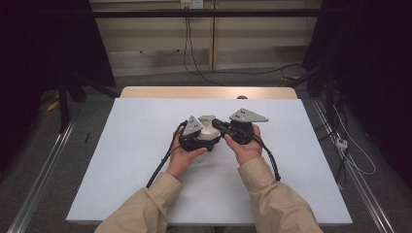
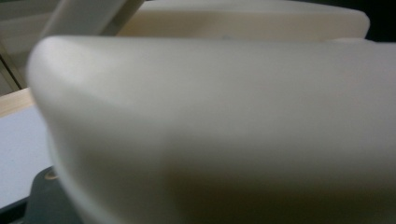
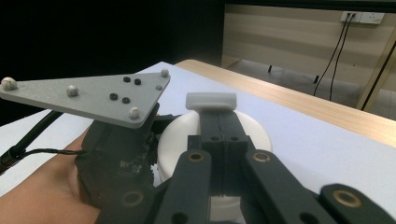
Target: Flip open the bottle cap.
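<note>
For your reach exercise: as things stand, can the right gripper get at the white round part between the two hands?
Probably yes: the right gripper, fingers shut, already lies over the white round part; nothing stands between them.

From above my side I look forward and down on the table [image 1: 121,160]; both gripper cameras sit close against the white round part [image 3: 254,130] they share.

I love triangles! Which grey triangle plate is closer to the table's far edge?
The plate above the right hand; the other plate sits nearer the person.
</note>
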{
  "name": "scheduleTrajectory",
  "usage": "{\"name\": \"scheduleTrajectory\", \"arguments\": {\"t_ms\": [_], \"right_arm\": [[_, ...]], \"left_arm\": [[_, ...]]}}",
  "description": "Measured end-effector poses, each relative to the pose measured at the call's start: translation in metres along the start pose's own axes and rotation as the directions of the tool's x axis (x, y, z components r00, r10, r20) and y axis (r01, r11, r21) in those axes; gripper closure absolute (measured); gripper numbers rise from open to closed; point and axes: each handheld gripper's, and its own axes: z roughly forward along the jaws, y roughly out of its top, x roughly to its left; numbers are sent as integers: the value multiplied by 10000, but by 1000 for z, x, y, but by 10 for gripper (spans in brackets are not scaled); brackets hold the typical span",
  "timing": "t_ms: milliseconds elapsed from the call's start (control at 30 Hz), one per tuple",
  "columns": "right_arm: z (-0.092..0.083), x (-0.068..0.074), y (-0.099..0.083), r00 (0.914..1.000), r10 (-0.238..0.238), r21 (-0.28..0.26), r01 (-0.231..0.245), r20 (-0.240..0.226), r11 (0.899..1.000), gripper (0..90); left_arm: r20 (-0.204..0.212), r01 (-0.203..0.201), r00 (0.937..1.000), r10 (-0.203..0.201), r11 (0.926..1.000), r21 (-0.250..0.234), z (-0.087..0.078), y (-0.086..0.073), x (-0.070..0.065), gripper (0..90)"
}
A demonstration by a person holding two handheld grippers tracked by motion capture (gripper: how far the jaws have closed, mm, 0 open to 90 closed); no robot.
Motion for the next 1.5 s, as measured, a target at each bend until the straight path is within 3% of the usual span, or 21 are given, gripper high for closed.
{"name": "scheduleTrajectory", "arguments": {"t_ms": [900, 933, 1000, 1500], "right_arm": [[10, 0, 12, 9997, -253, -15, 254, 63, 9997, 900], [11, 0, 13, 9997, -253, -23, 254, 35, 9997, 900], [12, 0, 14, 9996, -283, -39, 283, 68, 9996, 900], [19, 3, 24, 9975, -680, 53, 679, 190, 9977, 900]], "left_arm": [[-3, -100, 10000, 100, 9999, 13, 0, 0, 0, 187], [-179, -102, 9998, 102, 9999, 1, -1, 0, 0, 187], [-16, -24, 10000, 24, 10000, -11, 0, 0, 0, 187], [-13, -27, 10000, 27, 10000, -9, 0, 0, 0, 187]]}}
